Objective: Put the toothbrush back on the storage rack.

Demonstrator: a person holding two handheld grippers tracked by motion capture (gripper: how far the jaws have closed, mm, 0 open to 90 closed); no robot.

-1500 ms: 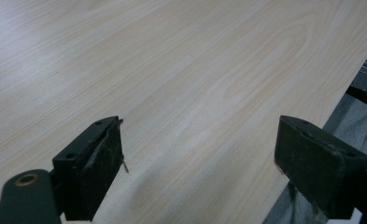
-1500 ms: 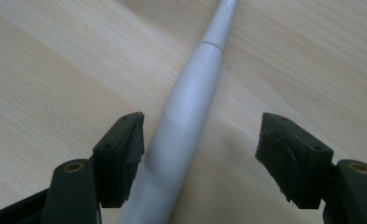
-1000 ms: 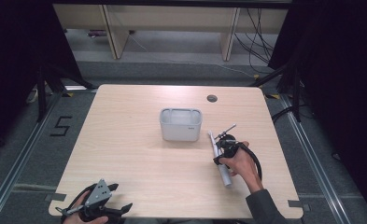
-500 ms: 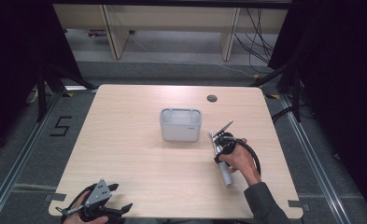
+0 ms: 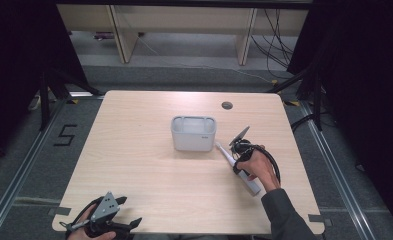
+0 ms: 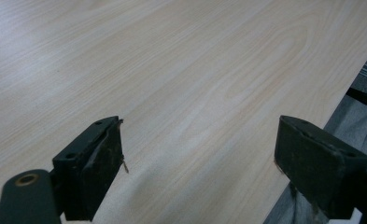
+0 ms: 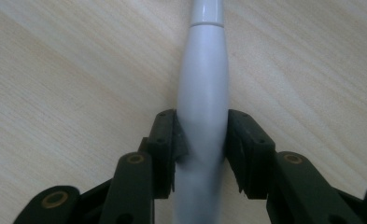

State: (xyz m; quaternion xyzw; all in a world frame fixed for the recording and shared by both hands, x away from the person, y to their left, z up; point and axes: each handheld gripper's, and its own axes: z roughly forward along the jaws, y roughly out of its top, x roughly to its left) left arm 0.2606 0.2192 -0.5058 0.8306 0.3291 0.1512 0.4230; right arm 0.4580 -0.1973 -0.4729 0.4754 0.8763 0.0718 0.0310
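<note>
Closing on a white electric toothbrush (image 7: 203, 93) with the right gripper (image 7: 202, 140), jaws having just been narrowing and now pressing on either side of the handle's thick middle. Lying flat on the wooden table (image 5: 149, 170), toothbrush (image 5: 236, 167) near the right edge, thin brush end pointing toward the middle, just short of a small grey bin (image 5: 194, 133) standing at the table's centre. Resting low at the near left corner, left gripper (image 5: 115, 225) with jaws spread wide over bare wood (image 6: 195, 93), holding nothing.

Doing this step well, by judgement: keeping the jaws square across the handle, squeezing evenly so the rounded, smooth body is not squirting out forward, then lifting straight up before swinging toward the bin.

Looking into the bin from the high view: open top, pale walls, nothing clearly showing inside, though the floor is too dim to be sure. Sitting near the far right corner, a small round cable hole (image 5: 227, 105).
</note>
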